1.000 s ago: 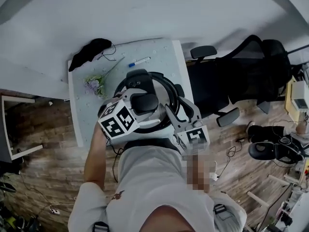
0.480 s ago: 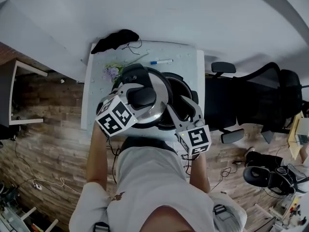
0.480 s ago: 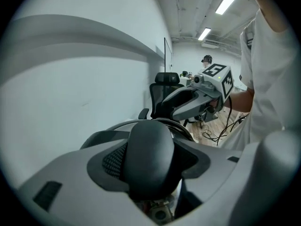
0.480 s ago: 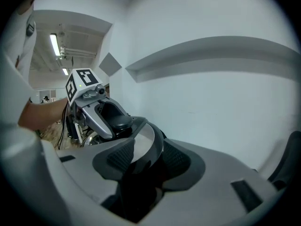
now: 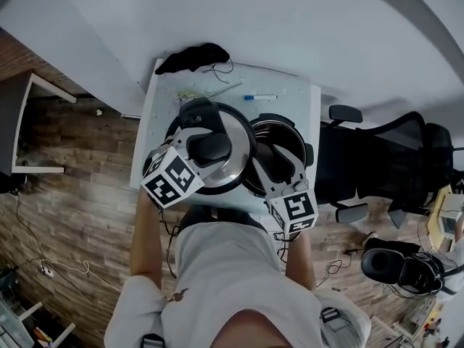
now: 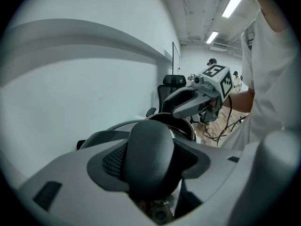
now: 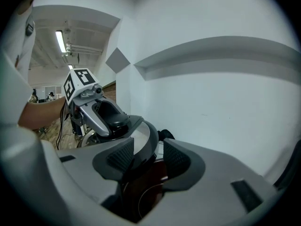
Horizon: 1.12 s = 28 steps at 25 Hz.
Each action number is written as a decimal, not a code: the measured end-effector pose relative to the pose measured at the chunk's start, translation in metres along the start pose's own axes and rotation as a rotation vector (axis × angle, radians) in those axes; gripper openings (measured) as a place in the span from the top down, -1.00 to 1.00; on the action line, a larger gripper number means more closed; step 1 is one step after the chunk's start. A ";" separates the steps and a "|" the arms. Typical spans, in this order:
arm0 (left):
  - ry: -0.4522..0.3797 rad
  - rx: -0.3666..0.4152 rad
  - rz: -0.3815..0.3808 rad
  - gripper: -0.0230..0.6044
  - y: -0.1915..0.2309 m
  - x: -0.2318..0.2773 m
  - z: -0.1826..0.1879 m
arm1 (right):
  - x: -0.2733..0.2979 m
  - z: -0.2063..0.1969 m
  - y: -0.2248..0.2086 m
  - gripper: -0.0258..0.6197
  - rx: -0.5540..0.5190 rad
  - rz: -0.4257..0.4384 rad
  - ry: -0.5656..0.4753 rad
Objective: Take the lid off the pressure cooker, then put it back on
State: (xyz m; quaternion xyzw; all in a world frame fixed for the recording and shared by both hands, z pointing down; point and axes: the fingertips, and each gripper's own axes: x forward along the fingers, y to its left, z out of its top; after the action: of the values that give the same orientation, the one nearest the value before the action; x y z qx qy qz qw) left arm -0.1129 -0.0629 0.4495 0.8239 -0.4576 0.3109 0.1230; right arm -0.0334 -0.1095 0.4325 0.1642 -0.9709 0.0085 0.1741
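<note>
L gripper (image 5: 209, 149) is clamped on the black knob (image 6: 151, 149) atop the lid (image 5: 238, 142); its own view shows both pads pressed to the knob's sides. The lid is off its seat. In the head view it sits to the left of the pressure cooker's pot (image 5: 281, 142), overlapping only the pot's left edge, and the dark inside of the pot lies bare.

R gripper (image 7: 148, 158) reaches in from the near side with jaws apart. The lid's rim comes in btwn their tips beside one pad, the other pad stands clear, and nothing looks pinched. Below the gap its view looks down into the open pot.

Progress, by my read: the first half is about done, w/ the lid freed and carried aside. Whether it hangs in the air or rests on the table (image 5: 303, 101) can't be told. Left to do: bring it back over the pot, seat it and prob. twist it home.

On the far part of the table lie a blue-capped pen (image 5: 259, 97), a sprig of flowers (image 5: 187, 96) partly under the lid's far edge, and a dark bundle w/ a cord (image 5: 194, 56) at the back corner. The sprig could get in the way if the lid is set down there. Black office chairs (image 5: 391, 167) stand to the right, well apart. The way back to the pot looks free except for R gripper's own jaws at the rim.
</note>
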 end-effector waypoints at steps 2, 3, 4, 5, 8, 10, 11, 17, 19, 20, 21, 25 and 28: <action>-0.004 -0.005 0.000 0.05 0.005 -0.010 -0.010 | 0.006 0.002 0.011 0.31 0.001 -0.009 0.006; -0.004 -0.007 0.000 0.05 0.008 -0.016 -0.015 | 0.010 0.003 0.016 0.31 0.003 -0.012 0.010; -0.004 -0.011 0.001 0.05 0.011 -0.021 -0.021 | 0.013 0.003 0.022 0.31 0.004 -0.015 0.014; -0.004 -0.016 0.001 0.05 0.014 -0.025 -0.026 | 0.016 0.004 0.027 0.31 0.005 -0.017 0.019; -0.007 -0.029 -0.008 0.05 0.023 -0.036 -0.044 | 0.026 0.003 0.043 0.31 0.009 -0.021 0.031; -0.008 -0.043 -0.013 0.05 0.028 -0.042 -0.056 | 0.033 0.003 0.053 0.31 0.011 -0.020 0.038; -0.008 -0.048 -0.014 0.05 0.031 -0.044 -0.062 | 0.037 0.003 0.058 0.31 0.012 -0.019 0.040; -0.007 -0.078 -0.015 0.05 0.044 -0.053 -0.094 | 0.059 0.004 0.081 0.31 0.016 -0.014 0.051; -0.002 -0.089 -0.014 0.05 0.047 -0.056 -0.105 | 0.064 0.003 0.090 0.32 0.016 -0.009 0.057; 0.002 -0.095 -0.013 0.05 0.048 -0.056 -0.110 | 0.067 0.001 0.095 0.32 0.016 -0.007 0.061; 0.007 -0.102 -0.011 0.05 0.049 -0.055 -0.116 | 0.070 -0.001 0.099 0.32 0.015 -0.004 0.066; 0.018 -0.124 -0.007 0.05 0.051 -0.048 -0.140 | 0.082 -0.014 0.114 0.34 0.016 0.007 0.102; 0.018 -0.131 -0.007 0.05 0.050 -0.039 -0.158 | 0.092 -0.025 0.121 0.35 0.019 0.009 0.120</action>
State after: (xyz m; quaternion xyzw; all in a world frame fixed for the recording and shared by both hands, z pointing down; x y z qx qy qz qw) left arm -0.2328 0.0134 0.5437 0.8129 -0.4728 0.2872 0.1822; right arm -0.1452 -0.0220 0.4926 0.1607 -0.9593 0.0284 0.2304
